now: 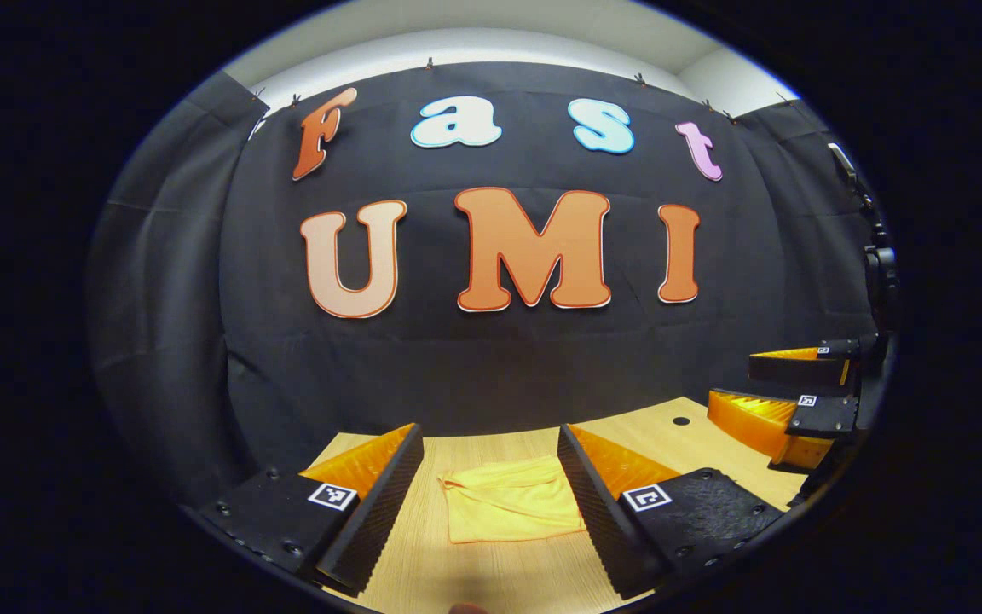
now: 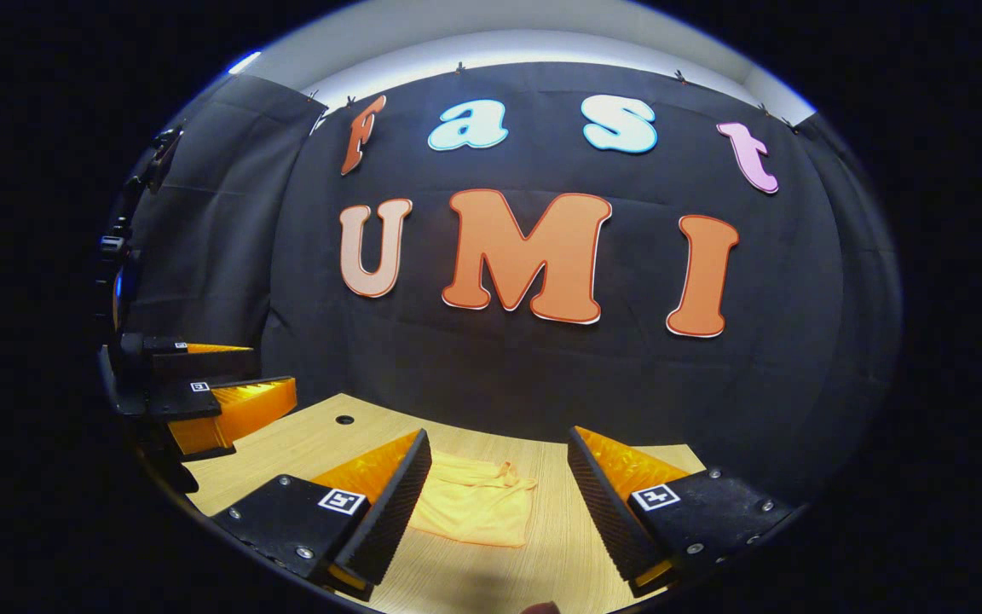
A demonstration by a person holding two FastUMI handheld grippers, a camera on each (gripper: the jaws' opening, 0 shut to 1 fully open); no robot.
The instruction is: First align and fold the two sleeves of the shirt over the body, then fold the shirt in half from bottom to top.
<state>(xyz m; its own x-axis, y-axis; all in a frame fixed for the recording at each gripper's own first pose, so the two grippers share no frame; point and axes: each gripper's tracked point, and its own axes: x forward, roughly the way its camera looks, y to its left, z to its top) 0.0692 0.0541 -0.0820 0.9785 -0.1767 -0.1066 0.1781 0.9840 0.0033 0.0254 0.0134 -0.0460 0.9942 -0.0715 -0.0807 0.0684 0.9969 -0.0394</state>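
Note:
A yellow shirt (image 1: 510,509) lies folded into a small, nearly square bundle on the wooden table (image 1: 474,580). In the left gripper view it rests between and beyond the wide-apart fingers of my left gripper (image 1: 491,443), which is open and holds nothing. The right gripper view has the same shirt (image 2: 474,509) ahead of my right gripper (image 2: 499,443), slightly left of centre; this gripper is open too and raised above the table. The right gripper (image 1: 785,401) also appears at the far right of the left gripper view, and the left gripper (image 2: 235,388) at the far left of the right gripper view.
The table's back edge meets the black cloth wall (image 1: 491,367). A small dark round hole (image 1: 680,421) sits in the tabletop near that edge, seen too as a hole (image 2: 344,419) in the right gripper view. A dark stand (image 1: 879,256) rises at the right side.

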